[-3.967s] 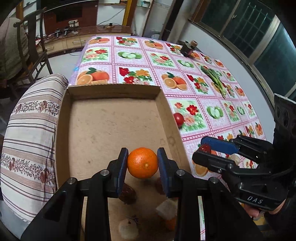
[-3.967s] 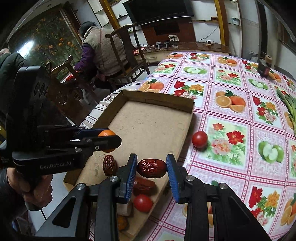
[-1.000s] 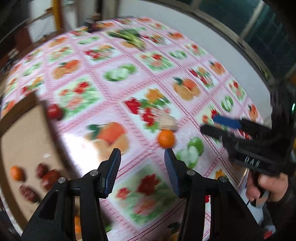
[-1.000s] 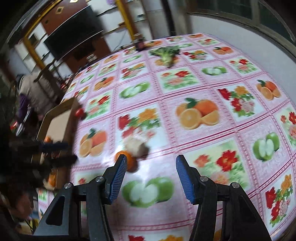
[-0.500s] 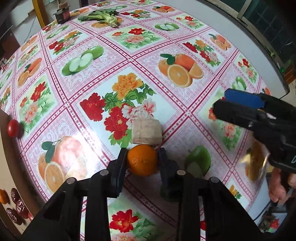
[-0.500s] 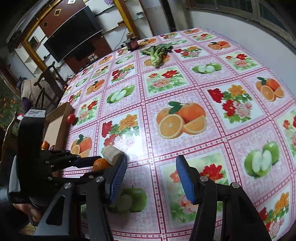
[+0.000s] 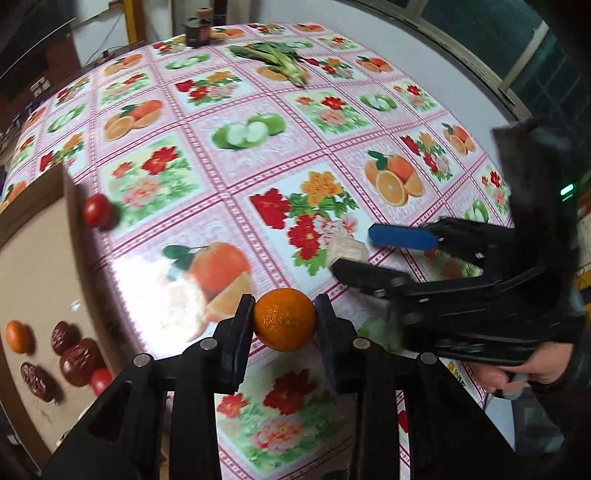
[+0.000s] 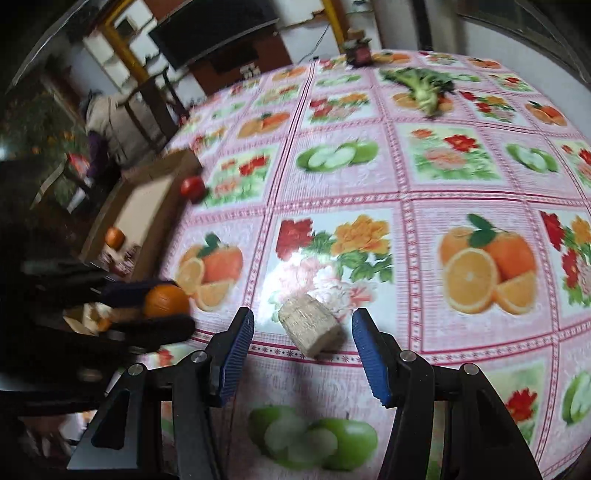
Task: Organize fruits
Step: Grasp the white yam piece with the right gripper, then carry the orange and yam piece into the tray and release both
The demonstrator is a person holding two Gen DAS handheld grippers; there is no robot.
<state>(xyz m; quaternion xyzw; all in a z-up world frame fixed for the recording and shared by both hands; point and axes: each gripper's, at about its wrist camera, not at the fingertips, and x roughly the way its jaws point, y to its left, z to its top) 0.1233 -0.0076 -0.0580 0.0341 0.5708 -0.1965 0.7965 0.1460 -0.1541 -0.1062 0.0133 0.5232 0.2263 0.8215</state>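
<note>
Clamping a small orange (image 7: 284, 318) between its two black fingers, the left hand-held gripper (image 7: 283, 321) carries the fruit just above a desk (image 7: 229, 177) spread with a pink oilcloth printed with fruit and flowers. Its jaws have only just closed, and the pads press on both sides of the orange. Beside it, the right hand-held gripper (image 8: 302, 347) stands open, its blue-padded fingers (image 8: 236, 350) set apart on either side of a pale, rough-cut block (image 8: 309, 325) that lies on the cloth; the pads do not touch it. The person's right hand (image 7: 524, 373) grips that tool's handle at the edge of the left wrist view. At the left side of the desk sits a shallow cardboard box (image 7: 37, 266) that already holds another orange (image 7: 16, 336), several dark red dates (image 7: 79, 360) and a small red fruit (image 7: 100, 380). One red tomato (image 7: 96, 209) rests on the cloth, close against the outside of the box wall. Farther back on the desk lie a bunch of green vegetables (image 7: 275, 59) and a small dark jar (image 7: 197, 31). Beyond the desk, a person in a pale vest (image 8: 110, 114) sits on a wooden chair.
</note>
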